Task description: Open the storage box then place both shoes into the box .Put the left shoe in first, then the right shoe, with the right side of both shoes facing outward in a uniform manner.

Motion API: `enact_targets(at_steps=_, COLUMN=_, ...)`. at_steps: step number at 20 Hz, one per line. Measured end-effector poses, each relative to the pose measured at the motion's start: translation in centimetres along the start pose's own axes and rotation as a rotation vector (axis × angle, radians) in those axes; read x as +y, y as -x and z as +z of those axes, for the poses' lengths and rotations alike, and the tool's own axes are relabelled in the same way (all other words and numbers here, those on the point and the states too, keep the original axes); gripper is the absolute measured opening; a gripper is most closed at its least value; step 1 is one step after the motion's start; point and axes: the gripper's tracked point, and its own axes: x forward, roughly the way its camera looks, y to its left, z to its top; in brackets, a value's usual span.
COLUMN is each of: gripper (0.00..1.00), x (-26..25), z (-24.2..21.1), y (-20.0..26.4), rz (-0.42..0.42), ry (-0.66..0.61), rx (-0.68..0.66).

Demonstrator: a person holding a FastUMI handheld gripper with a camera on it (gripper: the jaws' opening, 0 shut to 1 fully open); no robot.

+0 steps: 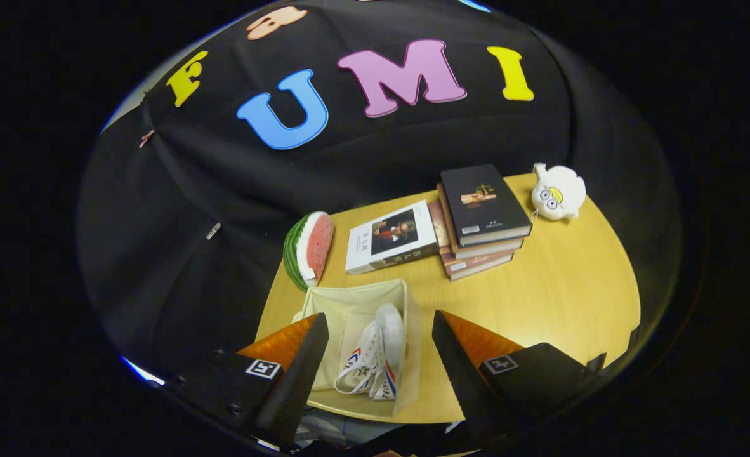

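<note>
A cream fabric storage box (349, 304) stands open on the wooden table (559, 298), directly below and between my fingers. Inside it, against its right wall, a white shoe (375, 365) with red and blue markings stands on its side. My gripper (380, 352) hovers above the box, open, with nothing held; its fingers (305, 362) straddle the box from above. A second shoe cannot be made out as separate from the first.
Beyond the box lie a watermelon-slice toy (310, 249), a white book (391, 236), and a stack of books (481, 219). A white plush toy (559, 192) sits at the far right. Bare tabletop extends to the right of the box.
</note>
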Motion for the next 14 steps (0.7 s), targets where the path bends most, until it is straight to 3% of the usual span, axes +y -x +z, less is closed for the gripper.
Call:
enact_targets(at_steps=5, gripper=0.99, x=-1.8, z=5.5, y=3.2, rz=0.016, ry=0.115, rx=-0.214)
enact_targets(at_steps=14, gripper=0.99, x=-9.8, z=12.9, y=13.0, rz=-0.105, ry=0.286, rx=-0.665)
